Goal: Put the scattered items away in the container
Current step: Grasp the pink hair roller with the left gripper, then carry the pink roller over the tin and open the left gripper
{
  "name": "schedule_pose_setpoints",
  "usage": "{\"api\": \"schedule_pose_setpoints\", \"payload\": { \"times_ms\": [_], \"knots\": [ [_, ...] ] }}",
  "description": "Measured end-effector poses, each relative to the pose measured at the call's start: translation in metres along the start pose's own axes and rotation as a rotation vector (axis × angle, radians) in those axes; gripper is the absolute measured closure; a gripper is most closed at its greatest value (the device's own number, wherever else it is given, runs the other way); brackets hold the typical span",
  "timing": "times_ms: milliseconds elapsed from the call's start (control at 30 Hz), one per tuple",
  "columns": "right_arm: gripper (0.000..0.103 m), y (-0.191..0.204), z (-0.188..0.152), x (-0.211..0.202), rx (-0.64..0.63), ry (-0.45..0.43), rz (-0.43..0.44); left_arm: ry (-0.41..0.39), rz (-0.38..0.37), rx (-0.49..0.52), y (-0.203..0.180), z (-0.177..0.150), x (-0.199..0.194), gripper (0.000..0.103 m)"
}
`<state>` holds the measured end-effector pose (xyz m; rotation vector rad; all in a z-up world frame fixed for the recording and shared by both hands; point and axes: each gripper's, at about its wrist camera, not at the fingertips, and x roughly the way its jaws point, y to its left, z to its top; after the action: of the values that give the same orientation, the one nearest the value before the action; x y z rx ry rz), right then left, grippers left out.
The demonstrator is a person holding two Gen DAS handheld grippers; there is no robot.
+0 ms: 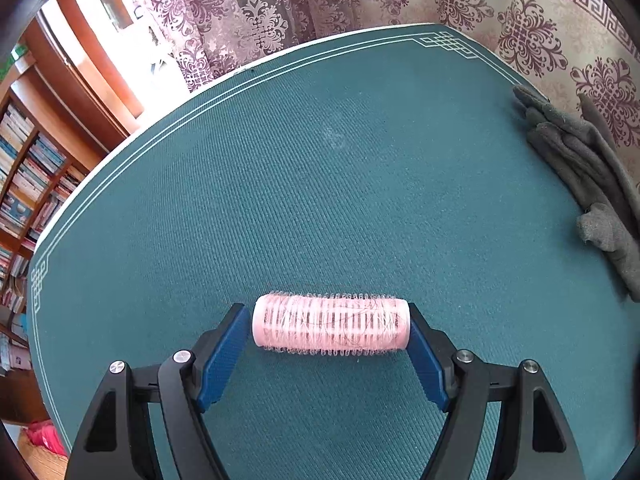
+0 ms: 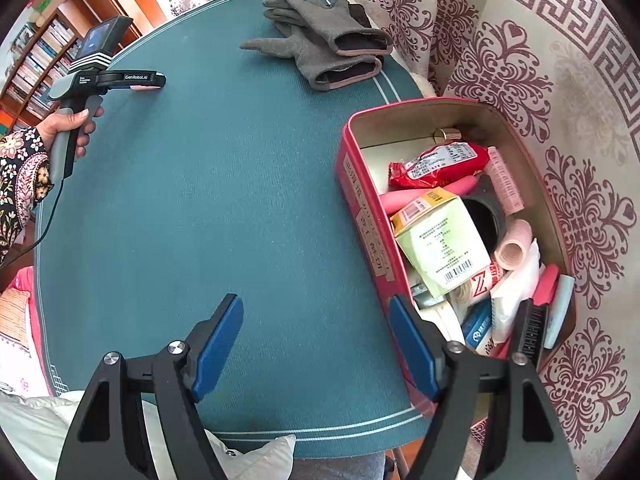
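Observation:
A pink hair roller (image 1: 332, 330) lies crosswise on the green table mat (image 1: 320, 168). My left gripper (image 1: 327, 314) points down over it, open, with one blue pad at each end of the roller, close to it but not clearly pressing. In the right wrist view the left gripper (image 2: 148, 80) sits at the far left of the table, held by a hand (image 2: 68, 120). My right gripper (image 2: 316, 304) hovers open with nothing between its fingers, near the front edge, just left of the red tin (image 2: 354, 184). Packets, boxes and rollers fill the tin.
A pair of grey gloves (image 2: 328, 48) lies at the far right corner of the mat, also seen as grey gloves (image 1: 580, 168). Patterned cloth (image 2: 540, 80) surrounds the table. A bookshelf (image 1: 28, 184) stands beyond the left edge. A white padded garment (image 2: 48, 420) is at the front.

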<state>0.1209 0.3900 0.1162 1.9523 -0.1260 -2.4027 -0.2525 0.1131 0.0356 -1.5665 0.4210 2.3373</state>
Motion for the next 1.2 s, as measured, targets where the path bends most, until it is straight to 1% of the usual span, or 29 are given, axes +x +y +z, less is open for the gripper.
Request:
{"api": "schedule_pose_setpoints", "payload": {
  "times_ms": [33, 67, 133, 267, 367, 433, 567, 700, 800, 900, 1033, 1133, 1167, 1200],
  "knots": [
    [0.024, 0.0, 0.0, 0.0, 0.001, 0.001, -0.001, 0.002, -0.018, -0.029, 0.003, -0.001, 0.0, 0.031],
    [0.024, -0.001, 0.0, 0.0, 0.003, 0.001, -0.002, 0.004, -0.034, -0.056, 0.006, -0.002, -0.001, 0.031],
    [0.024, -0.002, -0.001, -0.001, 0.006, -0.001, -0.003, -0.002, -0.04, -0.082, 0.008, -0.004, -0.006, 0.031],
    [0.024, -0.002, 0.0, -0.002, -0.003, -0.011, 0.003, -0.034, -0.063, -0.089, 0.0, -0.01, -0.027, 0.031],
    [0.024, -0.002, 0.002, 0.0, -0.018, -0.016, 0.015, -0.059, -0.091, -0.071, -0.017, -0.016, -0.05, 0.031],
    [0.024, -0.002, 0.001, 0.0, -0.027, -0.022, 0.024, -0.073, -0.122, -0.056, -0.03, -0.018, -0.064, 0.031],
    [0.024, -0.008, -0.004, -0.005, -0.044, -0.039, 0.041, -0.098, -0.184, -0.005, -0.079, -0.031, -0.094, 0.031],
    [0.024, -0.024, -0.015, -0.014, -0.044, -0.064, 0.053, -0.109, -0.252, 0.054, -0.146, -0.047, -0.125, 0.031],
    [0.024, -0.046, -0.029, -0.024, -0.021, -0.085, 0.057, -0.116, -0.298, 0.108, -0.195, -0.05, -0.14, 0.031],
    [0.024, -0.075, -0.044, -0.034, 0.029, -0.102, 0.058, -0.112, -0.333, 0.164, -0.243, -0.053, -0.151, 0.031],
    [0.024, -0.112, -0.063, -0.046, 0.102, -0.131, 0.063, -0.1, -0.35, 0.238, -0.301, -0.059, -0.159, 0.031],
    [0.024, -0.13, -0.076, -0.054, 0.123, -0.156, 0.068, -0.081, -0.33, 0.282, -0.339, -0.061, -0.161, 0.03],
    [0.024, -0.135, -0.08, -0.056, 0.126, -0.163, 0.069, -0.073, -0.323, 0.291, -0.35, -0.063, -0.161, 0.029],
    [0.024, -0.14, -0.083, -0.059, 0.129, -0.17, 0.069, -0.065, -0.313, 0.296, -0.359, -0.063, -0.161, 0.023]
  ]
}}
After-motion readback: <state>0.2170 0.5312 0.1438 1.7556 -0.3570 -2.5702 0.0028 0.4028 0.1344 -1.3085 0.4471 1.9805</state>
